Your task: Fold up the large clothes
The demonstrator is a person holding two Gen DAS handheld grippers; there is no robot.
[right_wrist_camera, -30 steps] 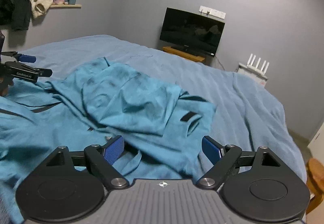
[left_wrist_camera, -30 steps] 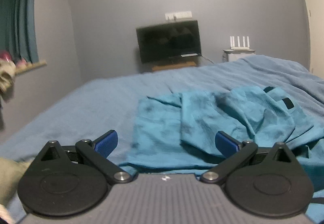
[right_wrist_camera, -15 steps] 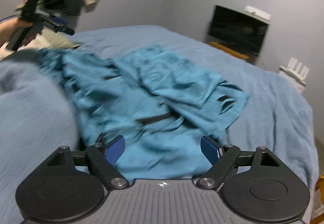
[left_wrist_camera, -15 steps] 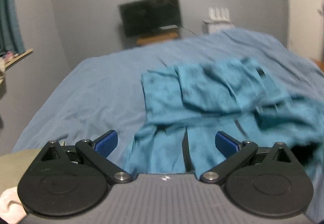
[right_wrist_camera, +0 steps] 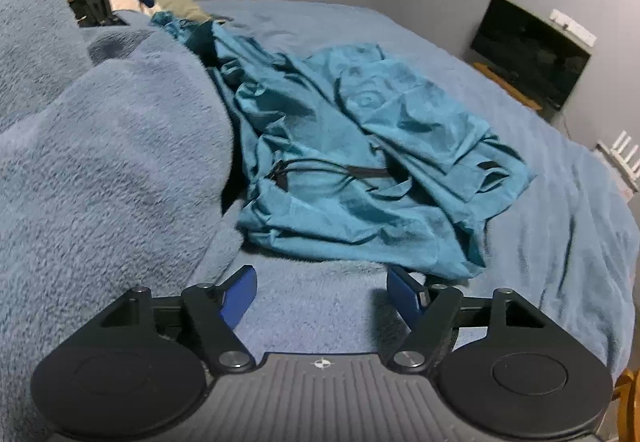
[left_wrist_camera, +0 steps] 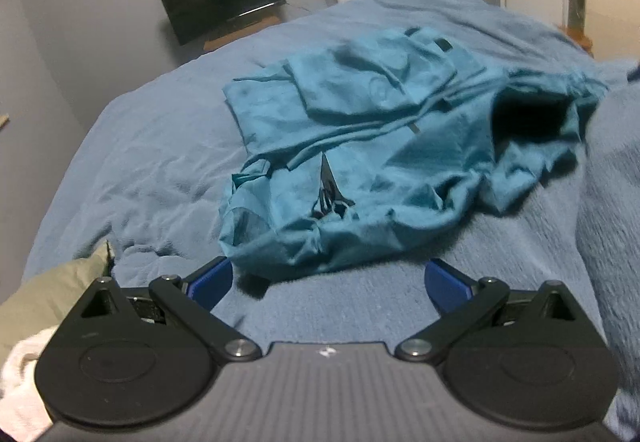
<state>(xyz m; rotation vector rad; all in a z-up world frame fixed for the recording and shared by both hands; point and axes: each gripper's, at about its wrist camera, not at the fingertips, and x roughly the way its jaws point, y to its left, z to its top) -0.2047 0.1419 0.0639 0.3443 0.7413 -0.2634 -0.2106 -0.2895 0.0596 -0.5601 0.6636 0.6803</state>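
Both your hand-held grippers, left and right, hang released over the bed. The garment lies bunched. Grab one layer blindly and you risk dragging the whole heap.

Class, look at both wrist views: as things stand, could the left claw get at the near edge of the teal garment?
Probably yes. The left claw is open, and the teal garment has its near edge just ahead, with only bare blue blanket between.
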